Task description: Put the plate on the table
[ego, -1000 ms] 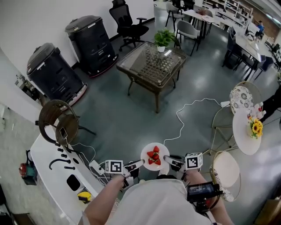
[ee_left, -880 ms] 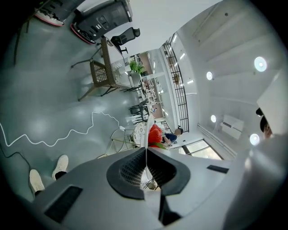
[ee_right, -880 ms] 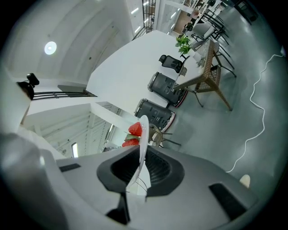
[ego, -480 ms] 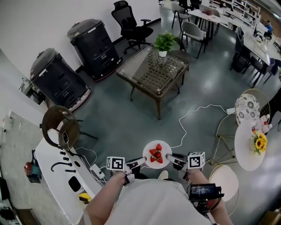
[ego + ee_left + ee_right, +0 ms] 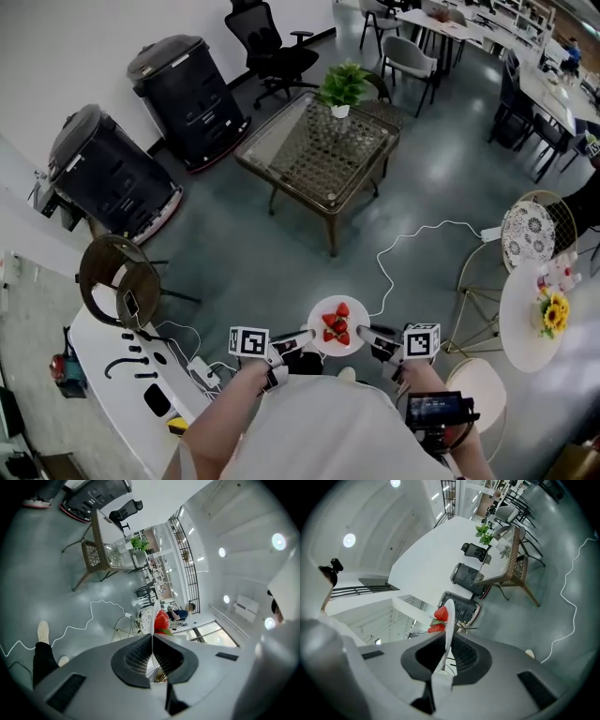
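Note:
A white plate (image 5: 322, 339) with strawberries (image 5: 337, 325) on it hangs in front of the person, above the floor. My left gripper (image 5: 308, 335) is shut on its left rim and my right gripper (image 5: 362, 333) is shut on its right rim. In the left gripper view the plate (image 5: 153, 620) runs edge-on between the dark pads (image 5: 136, 654), a strawberry (image 5: 161, 621) beyond. The right gripper view shows the plate's rim (image 5: 448, 620) pinched between its pads (image 5: 464, 653), with strawberries (image 5: 440, 614) on the left. The glass-topped wicker table (image 5: 317, 148) stands ahead across the floor.
A white cable (image 5: 412, 246) trails over the grey floor between me and the table. A potted plant (image 5: 341, 86) sits on the table's far corner. Two black machines (image 5: 183, 84) stand at the left wall. A round white side table (image 5: 525, 314) with a sunflower and chairs is at the right.
The view has shifted a little; the plate stays held between both grippers in front of the person, and the table sits slightly nearer in the picture.

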